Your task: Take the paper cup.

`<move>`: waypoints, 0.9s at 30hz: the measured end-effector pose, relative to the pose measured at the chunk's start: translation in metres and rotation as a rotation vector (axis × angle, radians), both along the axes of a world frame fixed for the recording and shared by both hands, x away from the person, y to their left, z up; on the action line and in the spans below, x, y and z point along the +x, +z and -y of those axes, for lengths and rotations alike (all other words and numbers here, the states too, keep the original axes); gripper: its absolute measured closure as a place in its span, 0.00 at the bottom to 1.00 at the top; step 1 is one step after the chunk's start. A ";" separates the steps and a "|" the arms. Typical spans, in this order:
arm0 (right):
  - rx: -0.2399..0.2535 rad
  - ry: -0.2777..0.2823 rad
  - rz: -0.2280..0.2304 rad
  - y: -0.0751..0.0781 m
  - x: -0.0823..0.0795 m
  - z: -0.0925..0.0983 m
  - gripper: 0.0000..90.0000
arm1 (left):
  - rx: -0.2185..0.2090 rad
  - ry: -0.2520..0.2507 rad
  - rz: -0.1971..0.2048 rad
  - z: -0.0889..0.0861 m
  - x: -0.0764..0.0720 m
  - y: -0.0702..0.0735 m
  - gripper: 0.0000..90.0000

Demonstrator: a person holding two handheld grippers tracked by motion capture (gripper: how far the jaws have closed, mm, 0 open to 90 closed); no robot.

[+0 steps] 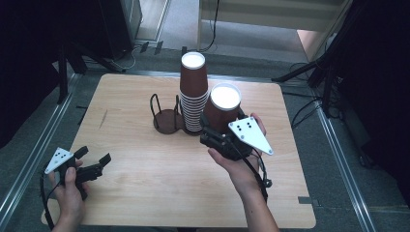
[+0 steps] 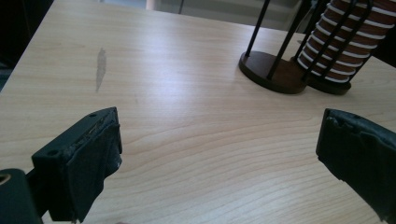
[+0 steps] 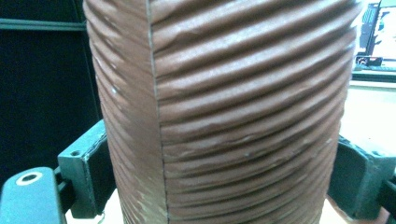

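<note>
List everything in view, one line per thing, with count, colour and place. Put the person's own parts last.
Table: one, light wood, centre of the high view.
Cup holder: one, dark brown base with black wire uprights, middle of the table toward its far edge; the near-left bay stands vacant.
Cup stack: one, brown ribbed paper cups with white insides, standing in the holder's right bay.
Single cup: one, brown ribbed with white inside, upright between the right gripper's jaws, just right of the stack.
Left gripper: one, black, jaws apart with nothing between them, over the table's near left corner.
Right gripper: one, black, closed on the single cup.
Hands: two, one holding each gripper.
</note>
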State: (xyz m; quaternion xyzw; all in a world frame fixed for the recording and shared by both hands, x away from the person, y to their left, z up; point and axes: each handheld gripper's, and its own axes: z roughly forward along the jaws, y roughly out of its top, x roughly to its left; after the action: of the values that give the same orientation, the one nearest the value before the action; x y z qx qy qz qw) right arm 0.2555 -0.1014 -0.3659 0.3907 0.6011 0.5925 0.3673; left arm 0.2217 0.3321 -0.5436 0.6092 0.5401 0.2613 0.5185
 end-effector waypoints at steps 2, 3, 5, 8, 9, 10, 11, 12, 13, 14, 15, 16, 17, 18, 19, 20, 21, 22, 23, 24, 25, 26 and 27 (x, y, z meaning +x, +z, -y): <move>-0.004 0.004 -0.008 -0.004 -0.002 0.000 0.12 | -0.002 -0.005 0.013 0.002 0.000 0.004 0.01; -0.009 0.004 -0.007 -0.006 -0.003 0.000 0.12 | -0.004 -0.007 0.021 0.004 -0.001 0.006 0.01; -0.010 0.007 -0.015 -0.010 -0.004 0.000 0.12 | -0.003 -0.016 0.030 0.006 -0.001 0.011 0.01; -0.015 0.004 -0.019 -0.013 -0.005 0.002 0.12 | 0.018 -0.030 0.043 0.013 -0.002 0.020 0.01; -0.011 0.009 -0.026 -0.016 -0.006 0.003 0.12 | 0.030 -0.040 0.043 0.015 -0.001 0.022 0.01; -0.011 0.009 -0.026 -0.016 -0.006 0.003 0.12 | 0.040 -0.048 0.043 0.017 0.000 0.023 0.01; -0.007 0.012 -0.030 -0.016 -0.007 0.004 0.12 | 0.057 -0.056 0.043 0.020 0.001 0.025 0.01; 0.005 0.023 -0.037 -0.017 -0.008 0.005 0.12 | 0.069 -0.065 0.042 0.022 0.002 0.026 0.01; 0.016 0.027 -0.043 -0.018 -0.009 0.006 0.12 | 0.077 -0.072 0.043 0.025 0.002 0.027 0.01; 0.016 0.027 -0.043 -0.018 -0.009 0.006 0.12 | 0.084 -0.075 0.043 0.026 0.003 0.028 0.01; 0.017 0.027 -0.044 -0.019 -0.010 0.006 0.12 | 0.087 -0.080 0.041 0.028 0.004 0.029 0.01; 0.015 0.028 -0.043 -0.020 -0.011 0.007 0.12 | 0.088 -0.085 0.042 0.030 0.004 0.030 0.01; 0.018 0.027 -0.043 -0.021 -0.011 0.007 0.12 | 0.091 -0.091 0.043 0.032 0.005 0.031 0.01; 0.012 0.022 -0.043 -0.023 -0.011 0.007 0.12 | 0.096 -0.094 0.043 0.033 0.006 0.033 0.01; 0.012 0.022 -0.043 -0.023 -0.011 0.007 0.12 | 0.100 -0.097 0.044 0.034 0.006 0.034 0.01; 0.002 0.019 -0.045 -0.026 -0.012 0.007 0.12 | 0.093 -0.100 0.046 0.035 0.007 0.036 0.01; 0.000 0.021 -0.046 -0.027 -0.012 0.007 0.12 | 0.088 -0.104 0.048 0.036 0.008 0.037 0.01; 0.000 0.021 -0.046 -0.027 -0.012 0.007 0.12 | 0.081 -0.107 0.050 0.038 0.009 0.038 0.01; -0.006 0.018 -0.045 -0.029 -0.012 0.007 0.12 | 0.084 -0.111 0.053 0.041 0.011 0.040 0.01; -0.012 0.019 -0.047 -0.031 -0.012 0.007 0.12 | 0.091 -0.114 0.057 0.043 0.012 0.042 0.01; -0.009 0.018 -0.048 -0.032 -0.012 0.007 0.12 | 0.096 -0.115 0.062 0.046 0.013 0.044 0.01; -0.011 0.021 -0.056 -0.036 -0.012 0.008 0.12 | 0.101 -0.116 0.068 0.049 0.014 0.046 0.01; -0.011 0.021 -0.056 -0.036 -0.012 0.008 0.12 | 0.105 -0.121 0.075 0.051 0.015 0.048 0.01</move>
State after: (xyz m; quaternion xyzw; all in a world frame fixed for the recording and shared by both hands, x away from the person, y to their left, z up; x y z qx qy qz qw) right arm 0.2431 -0.1098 -0.4015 0.3987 0.6186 0.5818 0.3462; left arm 0.2369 0.2807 -0.4955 0.6569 0.4683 0.2801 0.5203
